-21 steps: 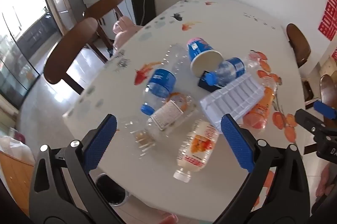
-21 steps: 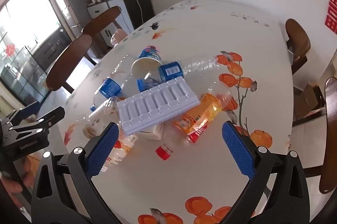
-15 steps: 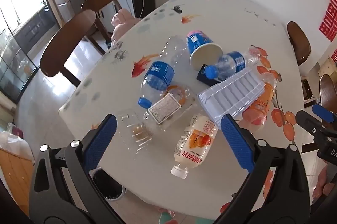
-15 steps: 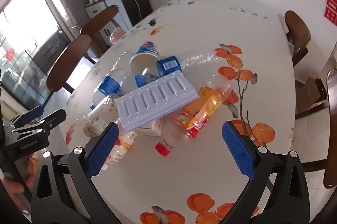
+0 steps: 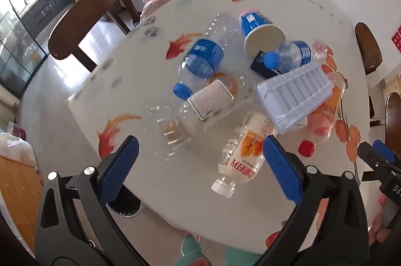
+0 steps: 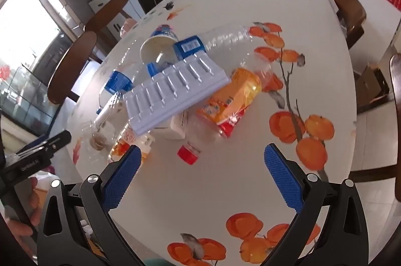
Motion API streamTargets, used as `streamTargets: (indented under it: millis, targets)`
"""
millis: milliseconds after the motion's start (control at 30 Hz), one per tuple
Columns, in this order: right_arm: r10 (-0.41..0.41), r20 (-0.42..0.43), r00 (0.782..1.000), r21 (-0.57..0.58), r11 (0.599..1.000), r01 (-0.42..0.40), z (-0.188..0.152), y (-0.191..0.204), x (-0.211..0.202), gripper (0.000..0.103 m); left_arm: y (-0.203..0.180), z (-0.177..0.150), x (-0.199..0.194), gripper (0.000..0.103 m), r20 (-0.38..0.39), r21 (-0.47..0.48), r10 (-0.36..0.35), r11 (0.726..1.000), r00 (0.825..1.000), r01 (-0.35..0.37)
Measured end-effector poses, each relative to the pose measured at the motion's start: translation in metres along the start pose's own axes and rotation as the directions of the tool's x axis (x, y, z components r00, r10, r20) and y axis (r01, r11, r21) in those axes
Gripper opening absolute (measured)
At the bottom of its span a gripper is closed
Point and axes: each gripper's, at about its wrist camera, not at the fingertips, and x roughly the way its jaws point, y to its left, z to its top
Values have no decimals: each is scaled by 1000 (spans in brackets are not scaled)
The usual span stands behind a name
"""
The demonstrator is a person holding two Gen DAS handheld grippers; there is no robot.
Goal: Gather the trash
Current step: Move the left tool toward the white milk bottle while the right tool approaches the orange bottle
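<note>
In the left wrist view, the left tool (image 5: 199,162) is hanging above the near edge of the bench (image 5: 288,0), its blue pads standing wide apart with nothing between them. The trash is lying in a heap in the middle of the bench: a white ridged tray (image 5: 294,97) is resting on an orange bottle (image 5: 325,113), a milky bottle (image 5: 244,152) is lying just ahead of the right pad, and a clear crushed cup (image 5: 166,130) is sitting near the left pad. A blue-labelled bottle (image 5: 200,63) and a paper cup (image 5: 259,33) are lying farther back.

In the right wrist view, the right tool (image 6: 200,167) is likewise gaping wide and holding nothing. It is pointing down at the same heap, where the ridged tray (image 6: 175,93) is tilting over the orange bottle (image 6: 233,100), whose red cap (image 6: 188,153) is lying nearest the pads.
</note>
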Motion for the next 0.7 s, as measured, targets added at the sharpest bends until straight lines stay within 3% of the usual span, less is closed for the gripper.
streamTargets:
  millis: [167,367,500,700]
  targets:
    - [-1,-8,1000,17,1000,1,-3,-3,3,97,1,-10,2,96,2,1,-39,999,999,39]
    - [-24,-32,999,64,998,26,-8,-12,10,97,-18,-23,18,96,-69,95,-60,993,996,66]
    - [-31,-41,999,76,997,34,-8,-19,13,97,-33,-29,27,96,-92,170,-14,985,996,29]
    - [-19,-58,998,79,997,24,-1,-23,23,97,-39,-31,44,96,-144,177,-3,984,990,29]
